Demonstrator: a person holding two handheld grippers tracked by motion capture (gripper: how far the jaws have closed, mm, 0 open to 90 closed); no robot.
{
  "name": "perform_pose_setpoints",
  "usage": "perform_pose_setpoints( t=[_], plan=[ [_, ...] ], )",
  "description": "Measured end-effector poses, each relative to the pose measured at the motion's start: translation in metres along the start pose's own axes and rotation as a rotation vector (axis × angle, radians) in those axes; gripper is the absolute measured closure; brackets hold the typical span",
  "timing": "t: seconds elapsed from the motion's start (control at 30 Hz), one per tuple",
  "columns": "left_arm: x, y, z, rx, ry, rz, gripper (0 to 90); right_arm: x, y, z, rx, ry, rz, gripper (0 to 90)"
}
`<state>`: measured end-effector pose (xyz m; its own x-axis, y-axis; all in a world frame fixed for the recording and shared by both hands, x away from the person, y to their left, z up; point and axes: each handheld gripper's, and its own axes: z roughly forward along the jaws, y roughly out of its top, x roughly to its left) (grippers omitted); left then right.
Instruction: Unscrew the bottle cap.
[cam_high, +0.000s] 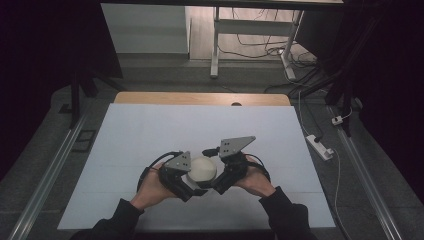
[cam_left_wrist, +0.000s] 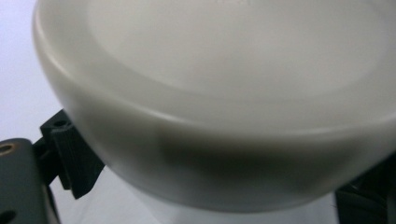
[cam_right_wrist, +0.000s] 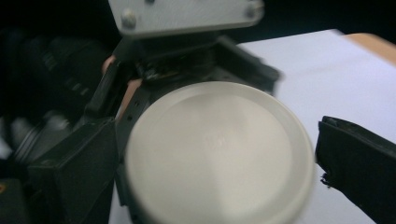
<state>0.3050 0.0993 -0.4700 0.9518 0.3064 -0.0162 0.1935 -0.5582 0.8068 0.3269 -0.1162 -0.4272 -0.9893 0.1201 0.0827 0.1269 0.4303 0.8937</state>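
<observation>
near-centre: blocked by white round container (cam_high: 202, 169), flanked closely by left gripper (cam_high: 187, 184) and right gripper (cam_high: 218, 186) | white table sheet (cam_high: 150, 135): open passage left, right and beyond the container | front edge: taken up by forearms | no other obstacle seen on the sheet

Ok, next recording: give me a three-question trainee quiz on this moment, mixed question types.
1. True or false: the white round container sits between the left hand-held gripper and the right hand-held gripper.
2. Multiple choice: what covers the table? A) white sheet B) green cloth C) bare metal
3. Fill in: in the right hand-held gripper view, the container's top is closed by a flat white ____.

Key: 1 true; 2 A; 3 lid.
</observation>
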Motion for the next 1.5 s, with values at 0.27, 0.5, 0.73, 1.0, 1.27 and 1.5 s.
perform_pose_setpoints(
  t=[0.27, 0.5, 0.73, 1.0, 1.27, 1.5],
  plan=[
    [0.006, -0.003, -0.005, -0.016, 0.094, -0.092, 7.0, 0.007, 0.000, 0.008, 0.013, -0.190, 0.086, 0.0],
    [0.003, 0.000, -0.003, -0.019, 0.099, -0.107, 7.0, 0.017, -0.001, 0.021, -0.007, -0.285, 0.094, 4.1],
    [0.002, 0.001, -0.005, -0.023, 0.065, -0.076, 7.0, 0.021, -0.002, 0.019, -0.037, -0.285, 0.063, 6.9],
    [0.000, 0.001, -0.004, -0.011, -0.054, 0.000, 7.0, 0.013, -0.004, 0.009, -0.007, -0.107, 0.017, 6.9],
    [-0.011, 0.004, 0.001, -0.004, -0.163, 0.099, 7.0, 0.004, -0.010, -0.003, -0.003, 0.133, -0.057, 6.8],
    [-0.010, 0.004, 0.001, -0.003, -0.113, 0.074, 7.0, 0.004, -0.010, -0.003, 0.002, 0.131, -0.065, 0.1]
  ],
)
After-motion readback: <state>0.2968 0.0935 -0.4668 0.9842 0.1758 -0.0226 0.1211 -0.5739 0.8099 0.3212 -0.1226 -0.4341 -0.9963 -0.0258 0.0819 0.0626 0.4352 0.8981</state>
